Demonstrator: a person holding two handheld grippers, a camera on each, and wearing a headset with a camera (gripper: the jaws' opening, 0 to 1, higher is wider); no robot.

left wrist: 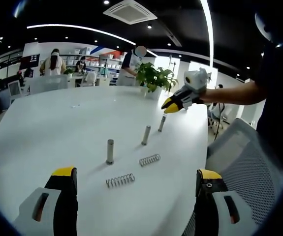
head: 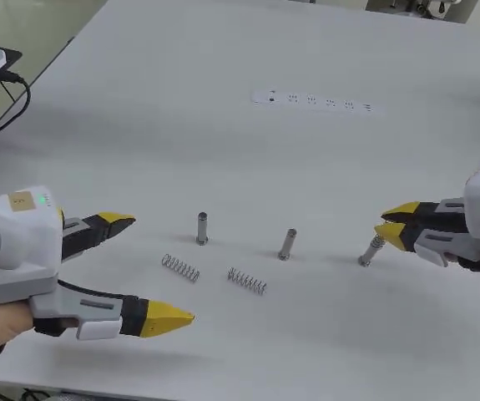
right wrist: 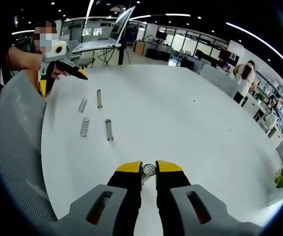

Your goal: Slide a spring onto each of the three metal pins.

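Steel spring (right wrist: 149, 170) in the right gripper (right wrist: 148, 167), over a pin (head: 365, 260)

Left gripper (head: 161, 268) spread wide, right gripper (head: 381, 223) pinched close

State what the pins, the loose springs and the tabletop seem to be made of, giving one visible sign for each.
The pins look like bare metal, probably steel: grey with a dull sheen. The loose springs look like thin steel wire: silvery, open coils. The tabletop is smooth matt white, perhaps laminate or painted board; the surface alone cannot settle it.
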